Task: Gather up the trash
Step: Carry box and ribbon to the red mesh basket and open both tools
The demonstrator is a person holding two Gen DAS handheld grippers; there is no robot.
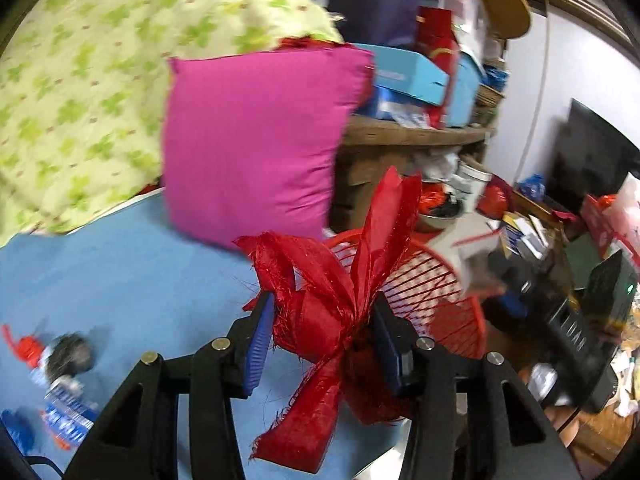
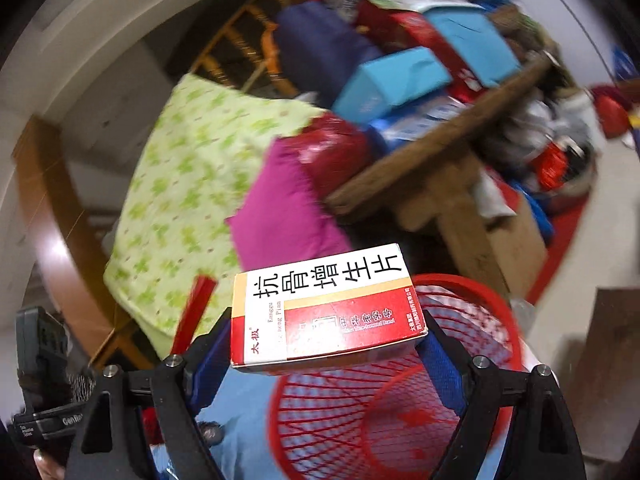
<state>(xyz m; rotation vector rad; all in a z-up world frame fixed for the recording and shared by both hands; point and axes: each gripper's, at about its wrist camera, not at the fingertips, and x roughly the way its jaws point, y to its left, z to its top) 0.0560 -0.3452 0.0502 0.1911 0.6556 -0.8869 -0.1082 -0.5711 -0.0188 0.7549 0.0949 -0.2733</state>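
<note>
My left gripper (image 1: 323,304) is shut on a frayed red ribbon bow (image 1: 320,320), held up between its blue pads above the blue sheet (image 1: 120,280). Just beyond the bow stands a red mesh basket (image 1: 436,280). In the right wrist view, my right gripper (image 2: 326,322) is shut on a red-and-white medicine box (image 2: 328,304), its jaws wide across the box's length. The box hangs over the near rim of the red mesh basket (image 2: 400,420). A strip of the ribbon (image 2: 196,312) shows to the left of the box.
A magenta cushion (image 1: 256,140) and a green-patterned blanket (image 1: 100,80) lie on the bed. A crushed bottle with a blue label (image 1: 60,380) rests on the sheet at lower left. A wooden table (image 1: 412,136) piled with boxes stands behind the basket. Clutter covers the floor at right.
</note>
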